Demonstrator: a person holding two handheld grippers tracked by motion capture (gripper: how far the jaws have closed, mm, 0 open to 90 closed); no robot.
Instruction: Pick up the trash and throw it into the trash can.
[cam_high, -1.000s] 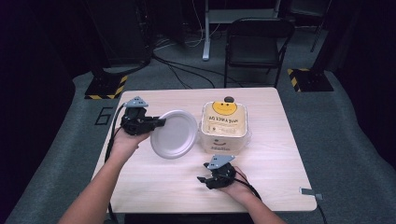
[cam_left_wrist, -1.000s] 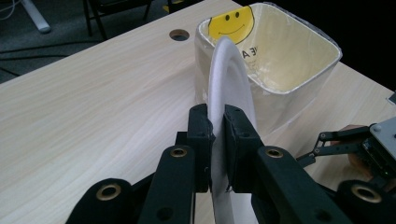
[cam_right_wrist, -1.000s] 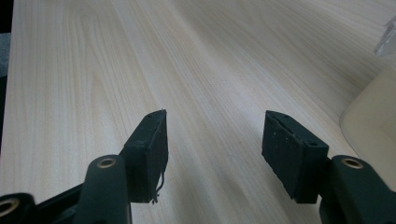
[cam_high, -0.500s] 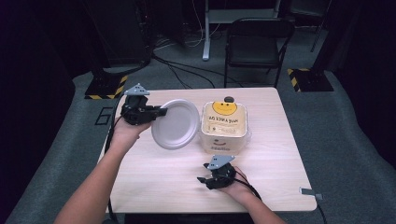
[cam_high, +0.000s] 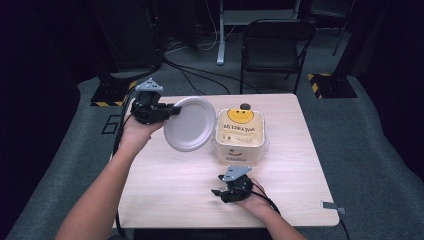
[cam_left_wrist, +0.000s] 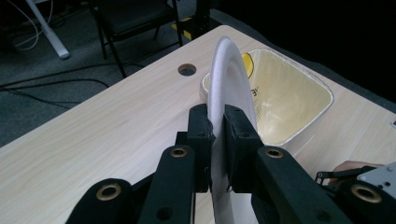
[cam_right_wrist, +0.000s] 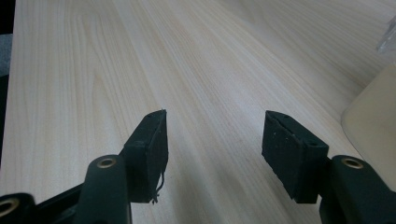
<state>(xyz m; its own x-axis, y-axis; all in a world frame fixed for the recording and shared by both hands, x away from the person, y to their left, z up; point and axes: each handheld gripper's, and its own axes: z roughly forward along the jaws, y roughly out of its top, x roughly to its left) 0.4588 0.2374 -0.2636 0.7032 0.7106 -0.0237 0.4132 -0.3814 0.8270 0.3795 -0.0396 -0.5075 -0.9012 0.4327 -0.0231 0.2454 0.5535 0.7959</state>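
A white round plate (cam_high: 190, 124) is held up on edge above the table's left half, my left gripper (cam_high: 171, 110) shut on its left rim. In the left gripper view the plate (cam_left_wrist: 232, 79) stands edge-on between the jaws of that gripper (cam_left_wrist: 218, 135), with the open cream tub (cam_left_wrist: 280, 95) just beyond it. The tub (cam_high: 240, 136), marked with a yellow smiley face, sits at the table's middle to the plate's right. My right gripper (cam_high: 220, 192) rests low near the front edge, open with nothing between its fingers (cam_right_wrist: 150, 140).
A light wooden table (cam_high: 165, 185) has a round cable hole (cam_high: 245, 106) behind the tub. A dark folding chair (cam_high: 272, 47) stands beyond the far edge. Bare wood lies left of the right gripper.
The left gripper has lifted the plate higher and carried it right, toward the tub. The right gripper has stayed put.
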